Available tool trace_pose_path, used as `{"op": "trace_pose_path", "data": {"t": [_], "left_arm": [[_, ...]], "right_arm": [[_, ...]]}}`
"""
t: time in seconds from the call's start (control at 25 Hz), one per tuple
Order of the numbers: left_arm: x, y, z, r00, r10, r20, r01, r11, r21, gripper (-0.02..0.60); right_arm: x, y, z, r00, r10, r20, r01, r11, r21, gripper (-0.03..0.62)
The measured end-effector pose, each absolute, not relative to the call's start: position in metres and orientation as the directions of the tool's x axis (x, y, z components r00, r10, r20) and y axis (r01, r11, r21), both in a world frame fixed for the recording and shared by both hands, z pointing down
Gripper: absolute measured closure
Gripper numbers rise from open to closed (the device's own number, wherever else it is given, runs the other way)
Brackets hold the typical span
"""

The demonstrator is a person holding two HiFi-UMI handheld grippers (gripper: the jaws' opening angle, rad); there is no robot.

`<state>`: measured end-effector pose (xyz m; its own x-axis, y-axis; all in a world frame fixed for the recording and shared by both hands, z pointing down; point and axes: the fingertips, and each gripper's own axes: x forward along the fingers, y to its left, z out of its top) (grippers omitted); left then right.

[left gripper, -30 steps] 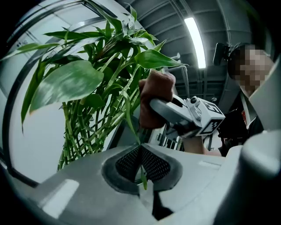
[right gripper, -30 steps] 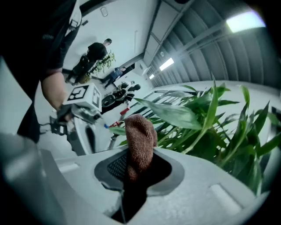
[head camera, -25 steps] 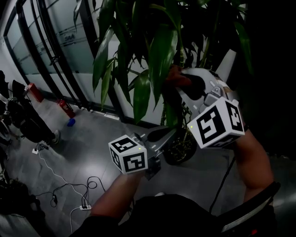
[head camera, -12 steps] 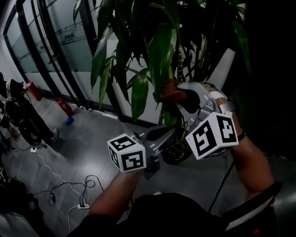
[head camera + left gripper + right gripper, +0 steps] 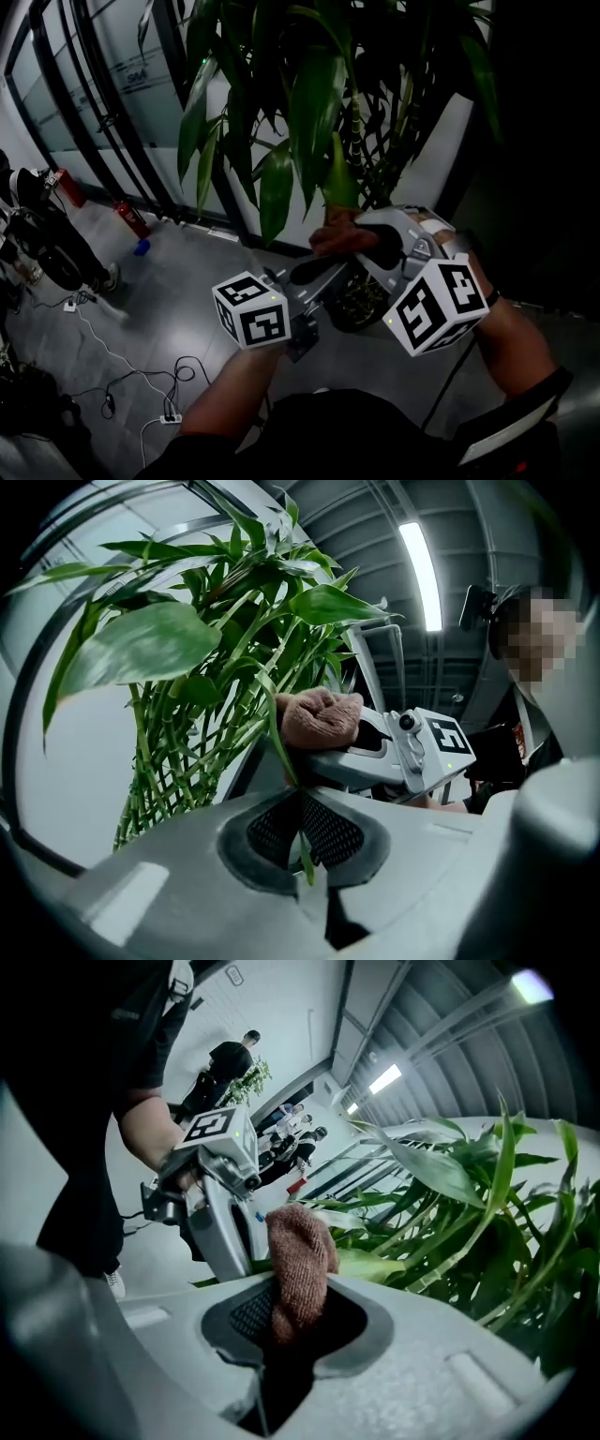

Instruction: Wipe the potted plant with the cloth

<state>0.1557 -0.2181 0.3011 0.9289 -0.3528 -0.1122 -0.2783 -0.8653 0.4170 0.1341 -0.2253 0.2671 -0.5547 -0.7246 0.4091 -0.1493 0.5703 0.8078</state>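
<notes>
Right gripper (image 5: 292, 1324): the jaws are clamped on a brown knitted cloth (image 5: 300, 1258). The cloth stands up out of the jaws as a bunched wad, held by its lower end.

Left gripper (image 5: 305, 834): the jaws are closed on the tip of one narrow leaf (image 5: 281, 757). The leaf runs up out of the pads towards the stalks and is held out taut.

Relative position: in the head view the right gripper (image 5: 349, 242) sits just above and beside the left gripper (image 5: 322, 270), and the cloth (image 5: 336, 240) lies between them. In the left gripper view the cloth (image 5: 319, 719) is against the held leaf, close to the clamped tip. Contact appears to be made. Which face of the leaf is touched cannot be read.

Task object: the potted plant (image 5: 309, 103) stands directly ahead of both grippers. Its foliage fills the upper part of the head view. Its dark pot (image 5: 361, 307) stands on the floor below the grippers.

Progress, as a judgement:
- Done: cloth gripped, one leaf isolated and steadied, cloth brought onto it.
- In hand: the stroke on this leaf is likely near its end, since the cloth sits near the tip.
- Left: many broad leaves hang above and to either side. No view shows which of them are already clean, so most of the plant is treated as outstanding.
</notes>
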Motion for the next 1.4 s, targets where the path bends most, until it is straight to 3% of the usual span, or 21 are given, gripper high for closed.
{"op": "trace_pose_path", "data": {"t": [0.24,0.6,0.84,1.04,1.4], "left_arm": [[0.154,-0.221,0.305,0.926,-0.364,-0.098,-0.297,-0.863,0.408,0.563],[0.155,-0.223,0.305,0.927,-0.360,-0.099,-0.290,-0.861,0.418,0.562],[0.153,-0.224,0.306,0.925,-0.365,-0.106,-0.290,-0.858,0.425,0.563],[0.152,-0.222,0.305,0.924,-0.365,-0.118,-0.286,-0.860,0.422,0.563],[0.151,-0.218,0.298,0.922,-0.361,-0.139,-0.277,-0.866,0.417,0.563]], "right_arm": [[0.135,-0.201,0.288,-0.598,-0.651,0.467,-0.152,0.664,0.732,0.530],[0.151,-0.195,0.297,-0.604,-0.665,0.439,-0.224,0.670,0.707,0.530],[0.157,-0.217,0.248,-0.596,-0.757,0.269,-0.352,0.547,0.760,0.530],[0.154,-0.264,0.195,-0.521,-0.839,0.160,-0.356,0.383,0.853,0.530],[0.136,-0.310,0.178,-0.467,-0.865,0.184,-0.280,0.342,0.897,0.530]]}}
